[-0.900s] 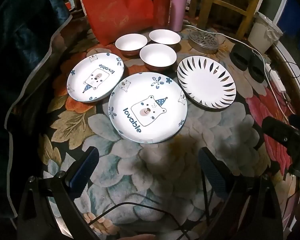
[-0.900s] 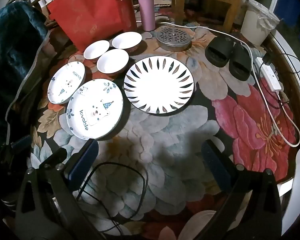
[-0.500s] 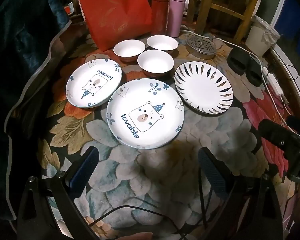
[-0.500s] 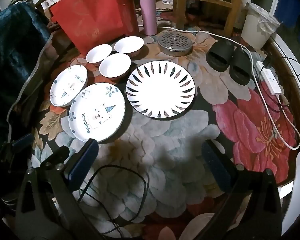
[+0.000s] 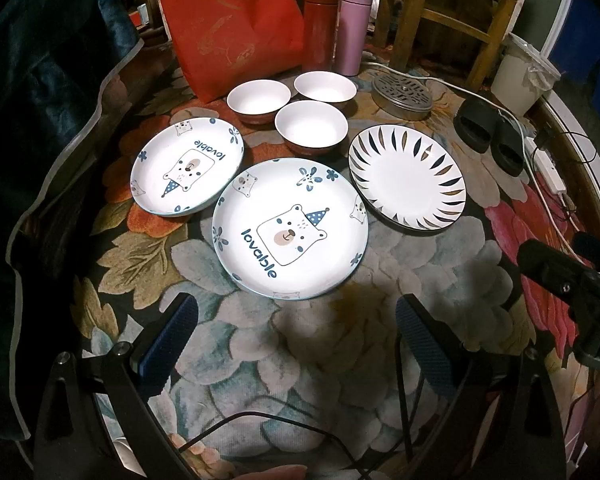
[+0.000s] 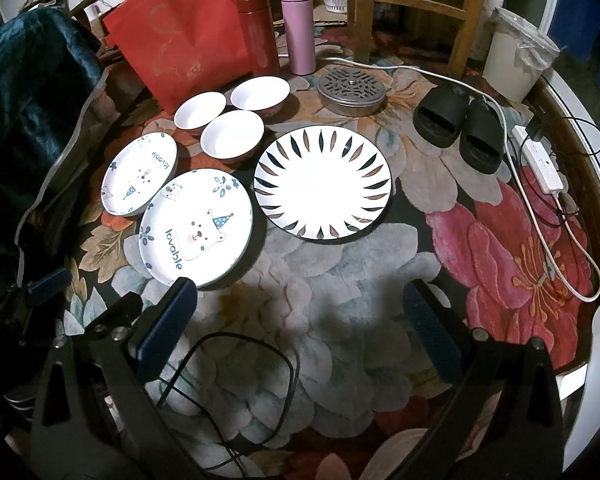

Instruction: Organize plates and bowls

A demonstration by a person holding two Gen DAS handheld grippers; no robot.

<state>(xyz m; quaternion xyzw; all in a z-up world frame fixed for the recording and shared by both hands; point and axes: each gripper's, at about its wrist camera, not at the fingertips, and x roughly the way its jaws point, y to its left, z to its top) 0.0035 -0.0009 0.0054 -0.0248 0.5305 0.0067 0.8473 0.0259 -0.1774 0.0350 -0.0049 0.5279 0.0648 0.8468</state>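
Observation:
On the flowered cloth lie a large bear plate (image 5: pixel 290 229) (image 6: pixel 196 227), a smaller bear plate (image 5: pixel 187 166) (image 6: pixel 139 173) to its left, and a plate with dark leaf marks (image 5: pixel 407 181) (image 6: pixel 322 181) to its right. Three white bowls (image 5: pixel 311 123) (image 6: pixel 232 135) cluster behind them. My left gripper (image 5: pixel 296 344) hangs open above the cloth just in front of the large bear plate, nothing between its fingers. My right gripper (image 6: pixel 300 324) is open too, in front of the leaf plate and holding nothing.
A red bag (image 5: pixel 228 20), a red flask (image 5: pixel 319 32) and a pink flask (image 5: pixel 354 30) stand at the back. A round metal lid (image 6: pixel 351 89), black slippers (image 6: pixel 458 128), a power strip with cables (image 6: pixel 542 164) and a dark jacket (image 5: pixel 40 120) lie around.
Both grippers have moved a little forward toward the plates, which now sit lower and nearer in both views. The jaws stay wide and the dishes have not moved.

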